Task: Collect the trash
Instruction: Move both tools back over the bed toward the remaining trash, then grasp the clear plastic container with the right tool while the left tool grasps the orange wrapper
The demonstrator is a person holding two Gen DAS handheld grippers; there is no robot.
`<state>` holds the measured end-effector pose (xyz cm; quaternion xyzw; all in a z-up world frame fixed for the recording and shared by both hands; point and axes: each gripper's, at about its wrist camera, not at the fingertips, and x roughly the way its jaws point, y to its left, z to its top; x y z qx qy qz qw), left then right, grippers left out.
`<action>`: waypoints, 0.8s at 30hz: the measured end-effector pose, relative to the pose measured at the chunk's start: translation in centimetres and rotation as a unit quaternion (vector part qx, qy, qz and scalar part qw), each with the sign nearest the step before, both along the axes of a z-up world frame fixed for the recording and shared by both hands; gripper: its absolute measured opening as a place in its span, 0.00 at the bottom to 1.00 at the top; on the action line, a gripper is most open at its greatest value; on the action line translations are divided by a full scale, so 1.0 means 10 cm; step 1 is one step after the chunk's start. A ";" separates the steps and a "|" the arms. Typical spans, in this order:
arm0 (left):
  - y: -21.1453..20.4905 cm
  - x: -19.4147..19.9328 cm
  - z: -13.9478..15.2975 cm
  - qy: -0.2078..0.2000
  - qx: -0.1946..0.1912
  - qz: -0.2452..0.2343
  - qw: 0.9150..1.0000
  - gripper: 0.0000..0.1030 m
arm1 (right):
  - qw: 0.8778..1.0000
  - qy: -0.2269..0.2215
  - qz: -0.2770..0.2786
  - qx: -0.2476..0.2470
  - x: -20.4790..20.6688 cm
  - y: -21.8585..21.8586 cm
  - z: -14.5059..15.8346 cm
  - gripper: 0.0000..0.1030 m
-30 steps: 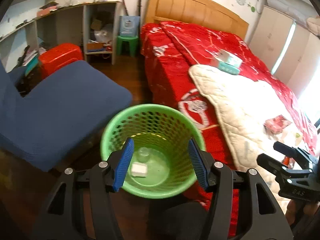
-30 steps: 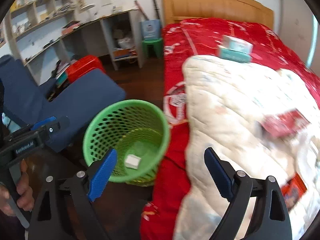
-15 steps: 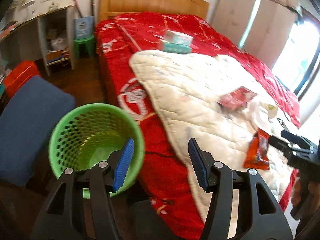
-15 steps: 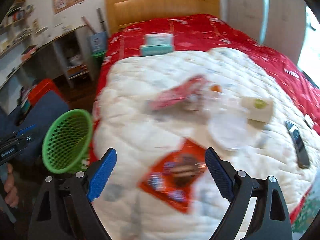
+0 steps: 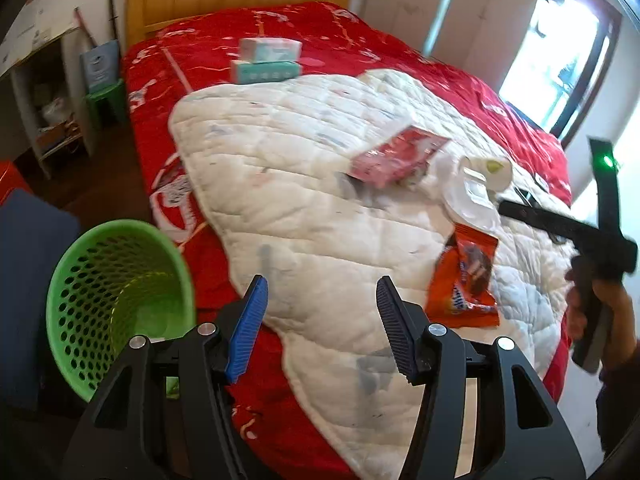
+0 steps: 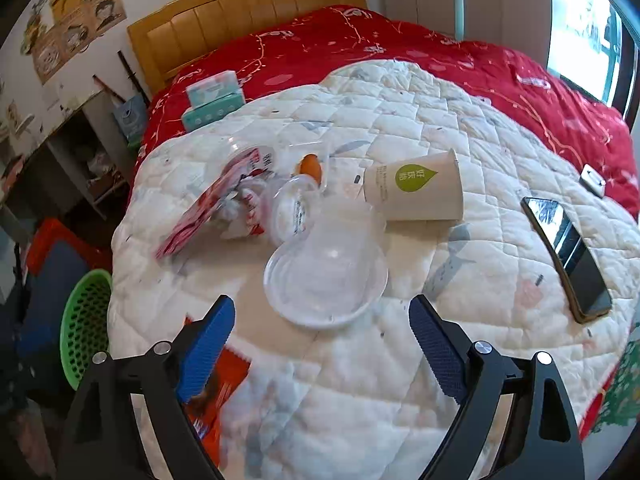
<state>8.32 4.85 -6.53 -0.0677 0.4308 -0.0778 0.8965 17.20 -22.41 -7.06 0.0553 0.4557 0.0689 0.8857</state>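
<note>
The white quilt (image 6: 400,128) on the bed now fills both views where the green basket (image 5: 116,292) sat under the jaws a second ago; it lies low to the left. Right hand-held gripper (image 6: 322,342), empty, jaws wide and just narrowed slightly, faces the clear plastic lid (image 6: 326,276) just ahead, paper cup (image 6: 416,186) beyond; left hand-held gripper (image 5: 318,322) is half open, empty, the orange snack bag (image 5: 466,280) to its right.
</note>
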 end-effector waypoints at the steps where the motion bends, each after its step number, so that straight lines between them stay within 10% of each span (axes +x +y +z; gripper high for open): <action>1: -0.06 0.02 0.00 0.001 0.001 -0.009 1.000 0.55 | 1.000 0.005 -0.001 0.005 0.06 -0.01 -0.02 0.78; 21: -0.75 0.17 -0.12 0.023 -0.007 -0.118 0.993 0.55 | 0.997 0.046 -0.035 -0.055 0.69 0.10 -0.39 0.60; 24: -0.85 0.22 -0.15 0.034 -0.010 -0.131 0.991 0.69 | 0.997 0.040 -0.036 -0.048 0.66 0.06 -0.36 0.55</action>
